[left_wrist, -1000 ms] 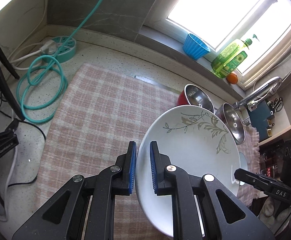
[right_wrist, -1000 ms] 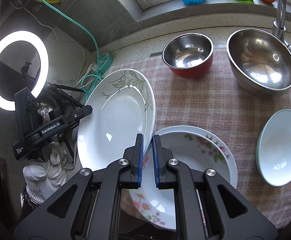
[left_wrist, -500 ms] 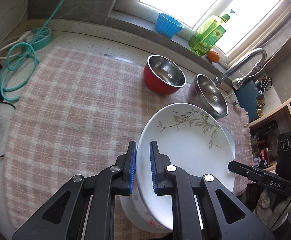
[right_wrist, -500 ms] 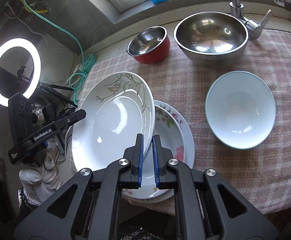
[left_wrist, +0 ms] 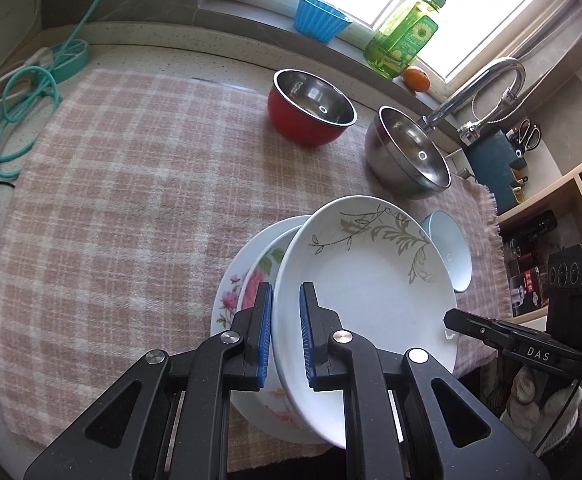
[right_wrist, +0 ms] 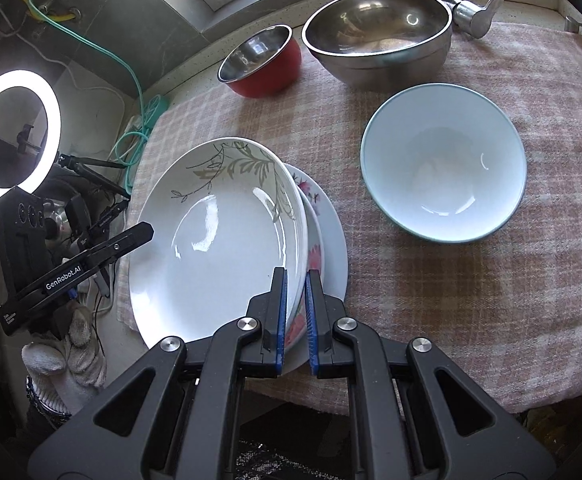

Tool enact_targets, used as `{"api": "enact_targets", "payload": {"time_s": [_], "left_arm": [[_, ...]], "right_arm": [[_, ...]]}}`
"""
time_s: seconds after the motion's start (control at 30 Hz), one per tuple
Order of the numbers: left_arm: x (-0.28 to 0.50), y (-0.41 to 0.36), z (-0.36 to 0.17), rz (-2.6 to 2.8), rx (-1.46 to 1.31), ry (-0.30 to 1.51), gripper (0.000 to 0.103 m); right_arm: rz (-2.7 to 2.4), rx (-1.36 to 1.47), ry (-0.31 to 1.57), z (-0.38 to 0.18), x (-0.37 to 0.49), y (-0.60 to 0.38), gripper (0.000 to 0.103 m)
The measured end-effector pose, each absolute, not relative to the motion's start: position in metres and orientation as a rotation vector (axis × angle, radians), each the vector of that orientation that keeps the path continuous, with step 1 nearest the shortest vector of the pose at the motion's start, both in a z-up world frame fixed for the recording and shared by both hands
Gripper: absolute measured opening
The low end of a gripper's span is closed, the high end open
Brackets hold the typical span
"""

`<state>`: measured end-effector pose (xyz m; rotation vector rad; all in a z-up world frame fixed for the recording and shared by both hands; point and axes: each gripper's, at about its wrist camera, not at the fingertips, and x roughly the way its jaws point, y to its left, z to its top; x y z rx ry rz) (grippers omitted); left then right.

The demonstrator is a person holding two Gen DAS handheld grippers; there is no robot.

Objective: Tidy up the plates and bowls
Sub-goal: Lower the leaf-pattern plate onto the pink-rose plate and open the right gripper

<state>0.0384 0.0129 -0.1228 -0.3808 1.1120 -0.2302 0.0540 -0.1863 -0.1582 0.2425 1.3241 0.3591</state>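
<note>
A white plate with a grey leaf pattern [left_wrist: 367,280] [right_wrist: 219,232] hangs tilted just over a pink-flowered plate [left_wrist: 247,280] [right_wrist: 323,232] on the checked cloth. My left gripper [left_wrist: 285,304] is shut on its near-left rim. At the opposite rim my right gripper [right_wrist: 296,292] is shut on the same plate. Each gripper shows in the other's view as a black arm at the plate's edge. To the right, a pale blue bowl [right_wrist: 443,160] [left_wrist: 451,252] sits on the cloth. Behind stand a red bowl [left_wrist: 311,112] [right_wrist: 263,64] and a steel bowl [left_wrist: 407,152] [right_wrist: 379,32].
The pink checked cloth [left_wrist: 131,200] covers the counter. A faucet [left_wrist: 479,88], a green soap bottle [left_wrist: 403,36], an orange [left_wrist: 417,79] and a blue cup [left_wrist: 319,18] line the window sill. A teal hose [left_wrist: 23,108] coils far left. A ring light [right_wrist: 13,136] glows left.
Both grippers carried the leaf-pattern plate across the cloth and lowered it over the flowered plate. The red, steel and pale blue bowls came fuller into view.
</note>
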Motion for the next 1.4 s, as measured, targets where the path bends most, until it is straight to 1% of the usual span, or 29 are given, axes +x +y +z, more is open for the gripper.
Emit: {"api": "enact_targets", "payload": {"time_s": [0.77,1.13,1.23,1.4], "left_arm": [[0.035,0.015,-0.145,-0.191,-0.363,1.160,0.012],[0.037,0.011,-0.145,-0.187,-0.325,1.162,0.012],[0.038,0.012,-0.146,-0.186,-0.319,1.169,0.012],[0.037,0.012,-0.145,-0.190,-0.302,1.174,0.012]], "right_arm": [[0.336,0.155,1.357,-0.183,0.056,-0.172,0.009],[0.335,0.113,1.354,-0.183,0.057,-0.169,0.009],[0.342,0.089,1.349,-0.181,0.056,-0.165,0.012],[0.339,0.050,1.337,-0.178,0.056,-0.163,0.013]]}}
